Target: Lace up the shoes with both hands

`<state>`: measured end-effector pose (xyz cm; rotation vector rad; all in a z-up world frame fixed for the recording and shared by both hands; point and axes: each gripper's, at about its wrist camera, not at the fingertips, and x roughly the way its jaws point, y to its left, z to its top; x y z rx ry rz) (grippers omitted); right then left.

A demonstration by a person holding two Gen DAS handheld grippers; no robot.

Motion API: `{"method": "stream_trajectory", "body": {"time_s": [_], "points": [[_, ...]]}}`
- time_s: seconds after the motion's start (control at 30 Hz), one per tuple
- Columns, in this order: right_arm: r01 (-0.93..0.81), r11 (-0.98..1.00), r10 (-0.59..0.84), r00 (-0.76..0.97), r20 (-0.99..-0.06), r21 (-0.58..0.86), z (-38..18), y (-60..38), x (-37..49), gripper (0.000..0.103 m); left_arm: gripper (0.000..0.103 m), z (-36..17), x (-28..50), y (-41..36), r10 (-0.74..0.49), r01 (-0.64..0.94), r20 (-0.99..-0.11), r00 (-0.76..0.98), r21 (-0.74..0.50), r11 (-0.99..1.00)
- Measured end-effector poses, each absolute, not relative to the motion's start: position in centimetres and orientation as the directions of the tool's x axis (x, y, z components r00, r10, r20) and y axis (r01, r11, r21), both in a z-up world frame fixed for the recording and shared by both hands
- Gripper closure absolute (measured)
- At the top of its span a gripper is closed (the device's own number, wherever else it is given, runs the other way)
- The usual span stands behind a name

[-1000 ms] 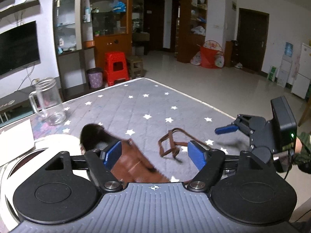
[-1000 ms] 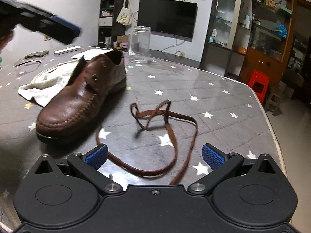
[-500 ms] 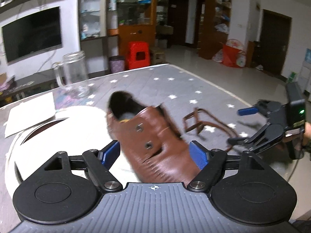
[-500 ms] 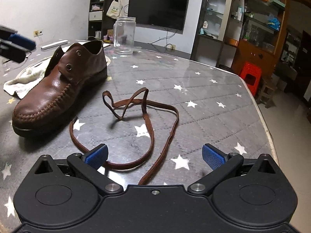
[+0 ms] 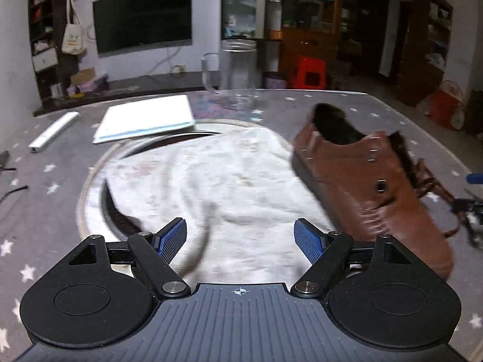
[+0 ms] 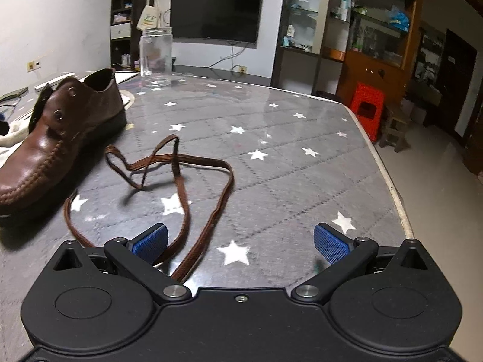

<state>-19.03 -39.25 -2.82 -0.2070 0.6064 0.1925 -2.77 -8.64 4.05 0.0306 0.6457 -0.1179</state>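
A brown leather shoe (image 6: 51, 138) with empty eyelets stands on the grey star-patterned table (image 6: 286, 157). It also shows at the right of the left wrist view (image 5: 371, 181). A loose brown lace (image 6: 178, 175) lies in loops on the table right of the shoe, its ends running under my right gripper (image 6: 240, 241), which is open and empty just above the table. My left gripper (image 5: 240, 236) is open and empty over a white cloth (image 5: 229, 187), left of the shoe. A bit of the lace (image 5: 431, 187) shows behind the shoe.
A glass mug (image 5: 235, 75) stands at the far side of the table, also seen in the right wrist view (image 6: 155, 57). White papers (image 5: 148, 117) and a white bar (image 5: 52, 131) lie at the far left. The table edge (image 6: 386, 178) runs along the right.
My left gripper has swung left, off the shoe and over the white cloth. My right gripper has moved forward and lower over the lace ends. Shoe and lace have stayed put.
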Motion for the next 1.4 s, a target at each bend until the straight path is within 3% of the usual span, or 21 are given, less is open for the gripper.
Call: {"method": "stream_trajectory", "body": {"time_s": [0.27, 0.77, 1.03, 1.4], "points": [[-0.191, 0.975, 0.086, 0.801, -0.593, -0.116, -2.8, -40.4, -17.5, 0.000, 0.024, 2.6, -1.9, -5.2, -0.013, 0.037, -0.611, 0.792, 0.028, 0.999], [-0.169, 0.985, 0.111, 0.791, -0.601, -0.040, -3.6, -42.1, -16.9, 0.000, 0.024, 0.7, -0.9, 0.3, 0.027, -0.023, -0.628, 0.778, 0.014, 1.000], [-0.170, 0.985, 0.114, 0.791, -0.602, -0.036, -3.6, -42.3, -17.0, 0.000, 0.019, -0.1, -1.3, 1.0, 0.039, -0.019, -0.606, 0.795, 0.038, 0.999], [-0.169, 0.985, 0.116, 0.790, -0.602, -0.033, -3.7, -42.3, -17.1, 0.000, 0.023, 0.8, -1.2, -0.7, 0.067, -0.010, -0.581, 0.811, 0.101, 0.995]]}}
